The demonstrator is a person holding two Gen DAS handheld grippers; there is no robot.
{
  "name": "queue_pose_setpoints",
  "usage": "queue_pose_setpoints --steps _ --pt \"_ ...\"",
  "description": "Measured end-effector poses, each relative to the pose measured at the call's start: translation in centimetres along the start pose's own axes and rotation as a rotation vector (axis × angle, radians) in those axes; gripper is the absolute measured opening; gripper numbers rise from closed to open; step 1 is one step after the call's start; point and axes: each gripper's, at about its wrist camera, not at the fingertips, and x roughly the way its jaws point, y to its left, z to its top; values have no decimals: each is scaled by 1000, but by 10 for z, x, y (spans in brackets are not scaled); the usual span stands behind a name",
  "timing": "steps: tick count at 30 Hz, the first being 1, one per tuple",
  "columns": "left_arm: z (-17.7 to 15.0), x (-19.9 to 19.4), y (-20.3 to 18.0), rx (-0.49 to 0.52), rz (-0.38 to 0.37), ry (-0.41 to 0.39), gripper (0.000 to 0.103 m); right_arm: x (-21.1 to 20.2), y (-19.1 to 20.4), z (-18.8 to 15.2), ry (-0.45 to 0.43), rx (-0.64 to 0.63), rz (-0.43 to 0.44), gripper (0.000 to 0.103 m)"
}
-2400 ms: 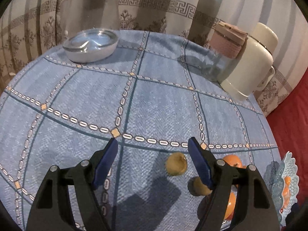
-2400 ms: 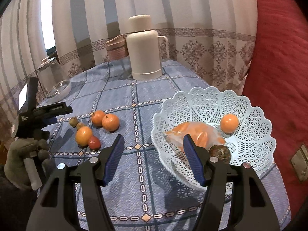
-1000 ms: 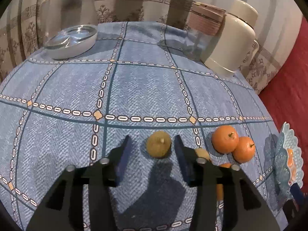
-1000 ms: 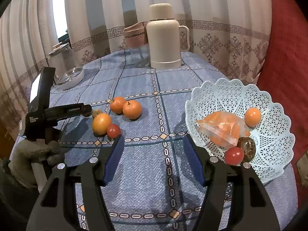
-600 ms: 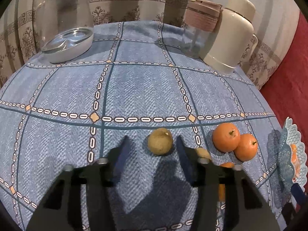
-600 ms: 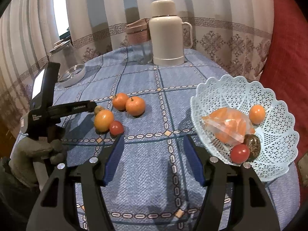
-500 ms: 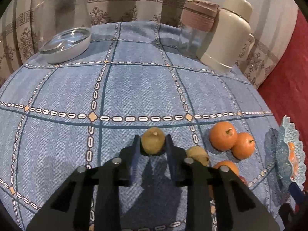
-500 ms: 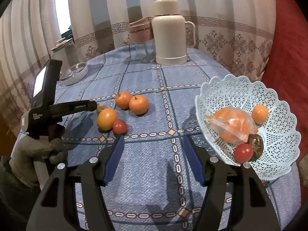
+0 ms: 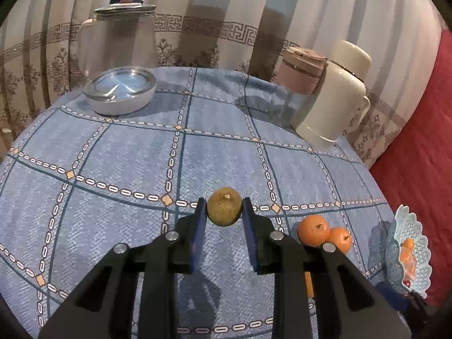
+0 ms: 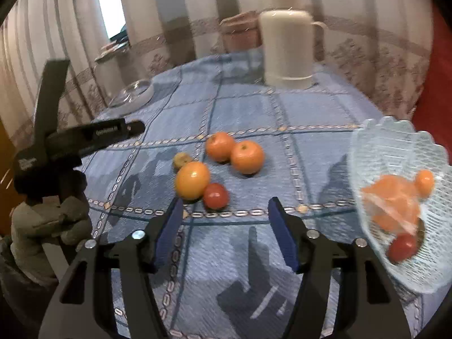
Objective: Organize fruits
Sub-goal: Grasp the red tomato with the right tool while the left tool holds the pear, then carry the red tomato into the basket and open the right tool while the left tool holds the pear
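A: Brownish-yellow, small and round, that's the fruit [image 9: 224, 210] pinched between the blue pads of the left gripper [image 9: 223, 213], held above the blue checked tablecloth [image 9: 113, 155]. The pads press on both of its sides.

B: From the right wrist I can't see that fruit at all. I only get the left gripper [image 10: 132, 128] side-on, black, in a gloved hand [image 10: 48, 223], its tip out over the cloth.

A: And your own tool?

B: The right gripper [image 10: 226, 212] stands spread with nothing between the pads; its jaws have just been closing in a little. It hangs over bare cloth, just short of the fruit cluster.

A: Count that cluster for me.

B: Five on the cloth: two oranges [image 10: 234, 152] touching each other, one bigger yellow-orange fruit [image 10: 192, 180], one red tomato [image 10: 216, 195] touching it, and one small brown fruit [image 10: 182, 160] behind. You?

A: Only the two oranges [image 9: 325, 233] show clearly beside my right finger; the rest hide behind it.

B: The pale blue lattice basket [image 10: 395, 141] is on my right, blurred. Inside: one clear bag of orange pieces [image 10: 392, 206], one small orange [image 10: 424, 180], one red tomato [image 10: 402, 247], something dark behind it.

A: I get that basket [image 9: 409, 226] edge-on, contents hard to make out. At the back: one cream thermos [image 9: 333, 99], one pink-lidded jar [image 9: 303, 70], one glass lid [image 9: 121, 87] lying flat, one big glass jar [image 9: 121, 34].

B: The thermos [image 10: 285, 45] stands upright here, soft with blur.
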Motion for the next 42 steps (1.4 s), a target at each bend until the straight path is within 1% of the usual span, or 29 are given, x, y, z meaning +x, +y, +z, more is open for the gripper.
queue_pose_setpoints --steps 4,7,8,13,16,18,19,27,36,38,40,42 --pt "-1 0 1 -12 -5 5 26 26 1 6 70 -6 22 46" --pt "-1 1 1 -14 -6 8 26 39 0 7 101 -3 29 39" --pt "-1 2 1 -17 -7 8 26 42 0 7 106 -4 29 38" --pt "0 1 3 -26 -8 8 26 56 3 13 120 -19 16 37" --pt "0 1 3 -26 -9 10 26 59 3 14 121 -25 8 35" --pt "0 2 3 -24 -9 10 26 58 3 13 123 -29 8 28" --pt "-1 2 3 -23 -9 10 26 58 4 13 124 -32 7 27" --pt "-1 2 2 -22 -10 3 26 46 8 6 122 -29 20 27" --pt "-4 1 -5 -2 -18 1 26 13 -3 4 74 16 25 27" --pt "-6 0 -10 10 -22 0 26 7 -5 4 66 23 16 27" --pt "-7 0 -14 20 -27 -1 26 3 -5 4 61 21 -22 27" --pt "-8 -1 -18 32 -31 -2 26 -1 -5 3 47 15 -37 27"
